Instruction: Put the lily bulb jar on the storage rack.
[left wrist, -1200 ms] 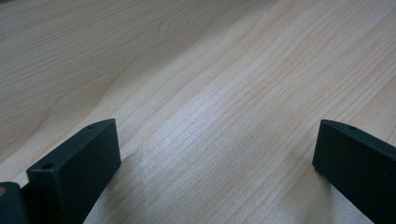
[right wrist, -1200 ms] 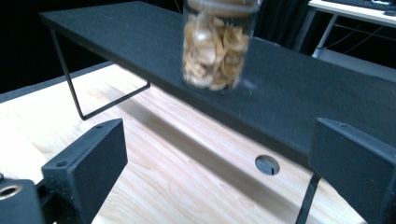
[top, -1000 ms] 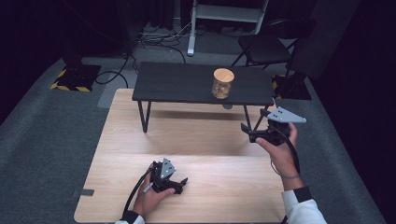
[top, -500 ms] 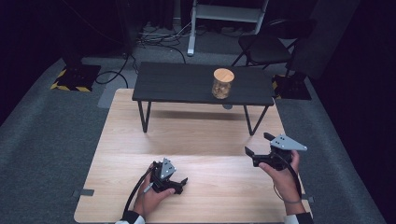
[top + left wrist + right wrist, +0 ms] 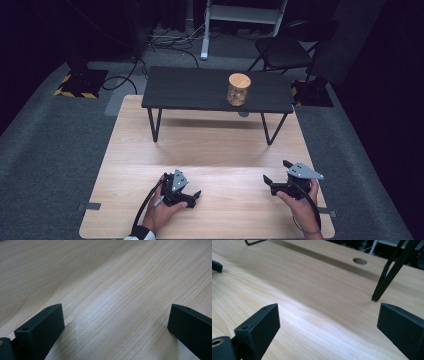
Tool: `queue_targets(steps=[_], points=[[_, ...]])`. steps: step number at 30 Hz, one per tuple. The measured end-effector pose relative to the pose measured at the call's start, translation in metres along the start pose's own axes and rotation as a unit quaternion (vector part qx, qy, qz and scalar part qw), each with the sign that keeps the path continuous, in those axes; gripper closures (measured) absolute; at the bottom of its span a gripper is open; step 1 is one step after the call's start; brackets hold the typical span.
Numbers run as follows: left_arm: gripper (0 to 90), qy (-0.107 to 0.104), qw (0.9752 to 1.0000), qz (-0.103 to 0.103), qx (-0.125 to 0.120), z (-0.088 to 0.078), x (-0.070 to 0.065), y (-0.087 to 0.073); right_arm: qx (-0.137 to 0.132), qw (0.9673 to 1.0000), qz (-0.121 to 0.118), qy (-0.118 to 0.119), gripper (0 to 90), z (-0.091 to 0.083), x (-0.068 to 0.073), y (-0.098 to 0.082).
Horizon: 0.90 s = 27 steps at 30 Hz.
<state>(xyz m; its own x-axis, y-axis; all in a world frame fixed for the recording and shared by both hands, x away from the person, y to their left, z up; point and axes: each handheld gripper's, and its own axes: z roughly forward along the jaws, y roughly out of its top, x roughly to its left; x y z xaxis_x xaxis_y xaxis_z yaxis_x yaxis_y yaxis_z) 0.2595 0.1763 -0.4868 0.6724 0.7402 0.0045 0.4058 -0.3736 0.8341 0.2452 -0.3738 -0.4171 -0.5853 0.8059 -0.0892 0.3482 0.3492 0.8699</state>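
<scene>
Leftmost: grey carpeted floor (image 5: 45, 150) bordering the left edge of the light wooden worktop (image 5: 210, 150), with a yellow-and-black striped plate (image 5: 80, 84) farther back. Near front-left corner of worktop: small grey tape tab (image 5: 89, 206) at the edge. Left claw (image 5: 192, 196) held in left hand (image 5: 162, 212), resting on the worktop close to the front edge, cable looping back toward the sleeve; jaws set wide apart in the left gripper view, holding nothing, bare wood grain between them. Centre: broad open stretch of worktop between the two claws and ahead of them. Rear centre: small black side table (image 5: 210, 90) standing on thin black legs on the worktop's far part, open room beneath it. Right of centre on that black top: glass jar (image 5: 238, 90) with wooden lid, upright, near its front edge. Right claw (image 5: 275, 172) held in right hand (image 5: 300, 205), close to the worktop's right edge and front corner, grey three-cornered plate on top; jaws wide apart in the right gripper view, empty, one black table leg (image 5: 387, 272) ahead. Far right: dark chair (image 5: 285, 52) behind, carpet alongside.
</scene>
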Motion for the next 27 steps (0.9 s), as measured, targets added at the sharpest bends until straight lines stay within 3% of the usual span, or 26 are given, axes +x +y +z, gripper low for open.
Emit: queue_targets(steps=[17,25,27], points=[[0.8,0.000,1.0000,0.001,0.000,0.000,0.000,0.000,0.046,0.9989,0.007,-0.006,4.1,0.010,0.008,-0.041],[0.8,0.000,1.0000,0.000,0.000,0.000,0.000,0.000,0.062,0.9979,0.021,-0.003,3.8,0.014,0.002,-0.053],[0.8,0.000,1.0000,0.000,0.000,0.000,0.000,0.000,0.053,0.9981,0.031,-0.001,3.6,0.015,-0.001,-0.060]])
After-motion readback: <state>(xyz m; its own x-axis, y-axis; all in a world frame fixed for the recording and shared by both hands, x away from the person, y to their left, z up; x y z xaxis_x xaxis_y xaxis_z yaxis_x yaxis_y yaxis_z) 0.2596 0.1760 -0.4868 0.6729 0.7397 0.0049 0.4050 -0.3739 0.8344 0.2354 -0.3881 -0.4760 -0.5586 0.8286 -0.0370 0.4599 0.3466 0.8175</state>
